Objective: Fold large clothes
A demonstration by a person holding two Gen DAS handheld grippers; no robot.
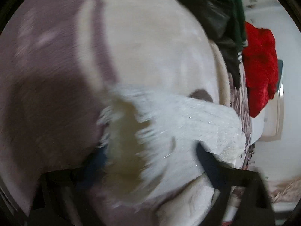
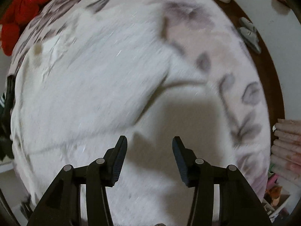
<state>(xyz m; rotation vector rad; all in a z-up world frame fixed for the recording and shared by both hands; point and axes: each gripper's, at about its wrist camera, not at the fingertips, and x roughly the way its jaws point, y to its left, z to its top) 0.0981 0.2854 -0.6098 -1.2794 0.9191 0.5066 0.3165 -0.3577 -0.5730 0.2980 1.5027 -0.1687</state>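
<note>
A large white fuzzy garment [image 2: 97,86] lies spread on a bed with a floral cover [image 2: 235,79]. My right gripper [image 2: 149,150] is open and empty, hovering just above the garment's near part. In the left wrist view, a fold of the same white garment [image 1: 188,124] drapes over and between my left gripper's dark fingers [image 1: 208,160], which look closed on it; the view is blurred by motion and the left finger is mostly hidden under cloth.
A red garment [image 1: 261,66] and a dark green and black garment [image 1: 225,18] lie at the bed's far edge. A stack of folded pink cloth [image 2: 287,146] sits at the right. A brown bed frame [image 2: 269,62] rims the mattress.
</note>
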